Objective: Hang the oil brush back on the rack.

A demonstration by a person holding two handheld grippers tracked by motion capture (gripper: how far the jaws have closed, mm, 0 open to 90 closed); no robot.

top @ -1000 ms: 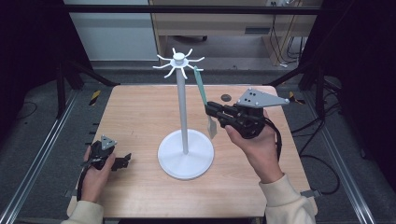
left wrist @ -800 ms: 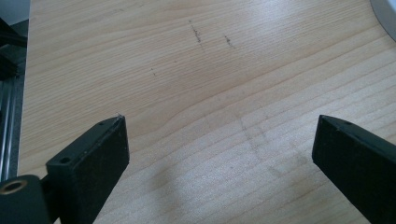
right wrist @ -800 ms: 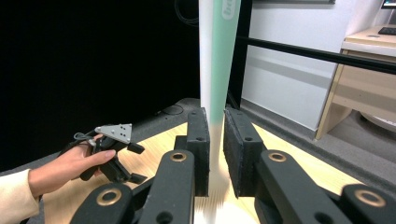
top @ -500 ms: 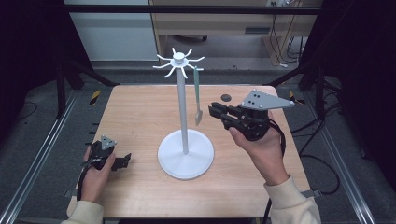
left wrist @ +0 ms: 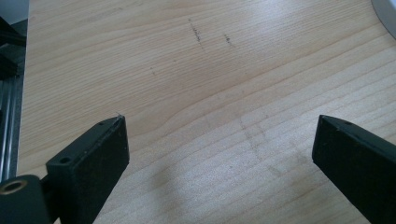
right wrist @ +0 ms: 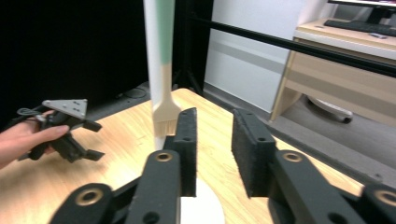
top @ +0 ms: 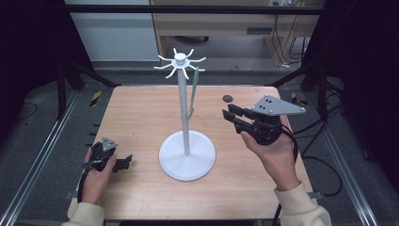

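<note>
My left gripper (top: 123,163) rests wide open near the front left corner of the wooden table (top: 141,113), the green-handled brush (top: 192,94) hangs from the white spoked stand (top: 184,117) at centre, and my empty right gripper (top: 234,117), jaws narrowly parted, could nudge it swinging.
</note>
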